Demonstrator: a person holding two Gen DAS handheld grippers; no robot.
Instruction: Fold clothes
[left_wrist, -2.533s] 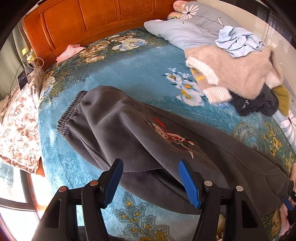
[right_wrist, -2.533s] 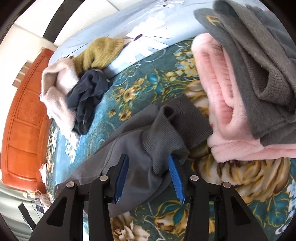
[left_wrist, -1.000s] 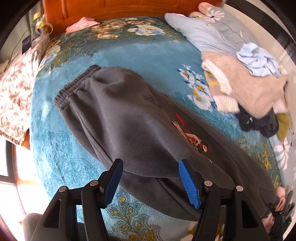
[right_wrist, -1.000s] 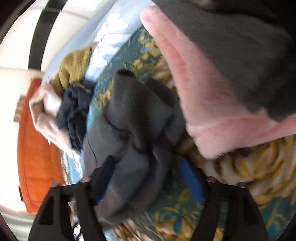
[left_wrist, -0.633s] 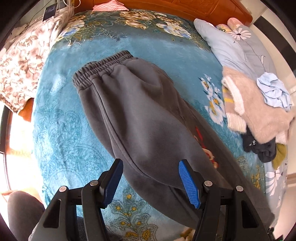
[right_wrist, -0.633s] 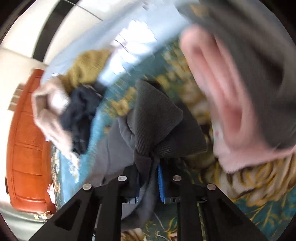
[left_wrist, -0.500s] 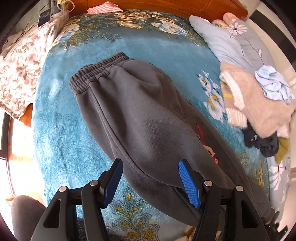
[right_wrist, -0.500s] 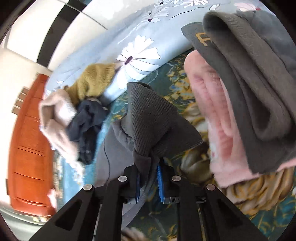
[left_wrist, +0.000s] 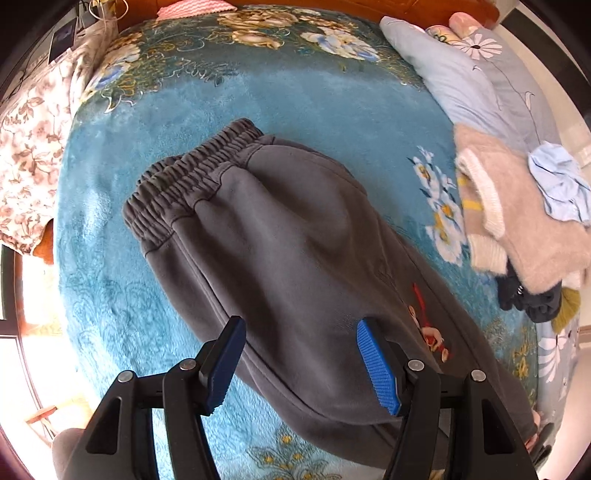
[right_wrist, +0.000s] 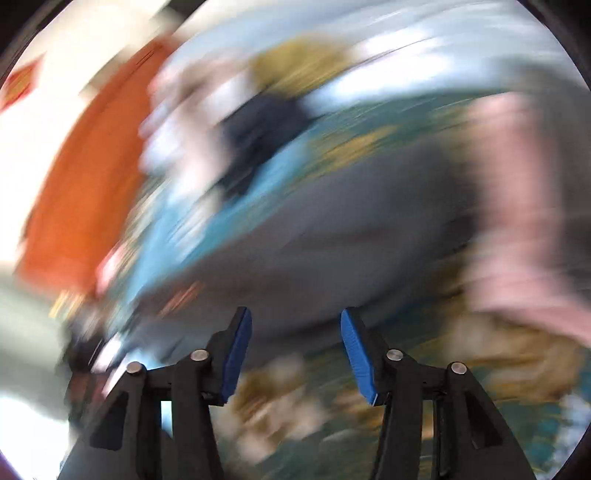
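- My left gripper (left_wrist: 301, 363) hangs over the grey sweatpants (left_wrist: 295, 266) with its blue pads (left_wrist: 378, 367) spread apart; nothing is pinched between them, and the cloth lies below them.
- My right gripper (right_wrist: 293, 356) has its jaws opening, and I see nothing caught between its blue pads (right_wrist: 356, 356). That whole view is smeared with motion, so beyond the tongs I can only make out a grey mass of cloth, something pink at the right edge and an orange shape at the left.
- In the left wrist view the sweatpants lie flat on the teal floral blanket (left_wrist: 303, 99), running diagonally: the legs reach toward the lower right, and the gathered elastic waistband (left_wrist: 188, 177) sits at the upper left end.
- A small red and orange print (left_wrist: 428, 328) shows on the cloth just right of my right-hand pad.
- Farther right, a heap of clothes (left_wrist: 524, 229) rests near the blanket's edge: a fuzzy beige sweater, a pale blue garment on top, something dark and something mustard below.
- Beyond that lie pale blue flowered pillows (left_wrist: 461, 62).
- At the far end I see a strip of orange wooden headboard (left_wrist: 424, 7).
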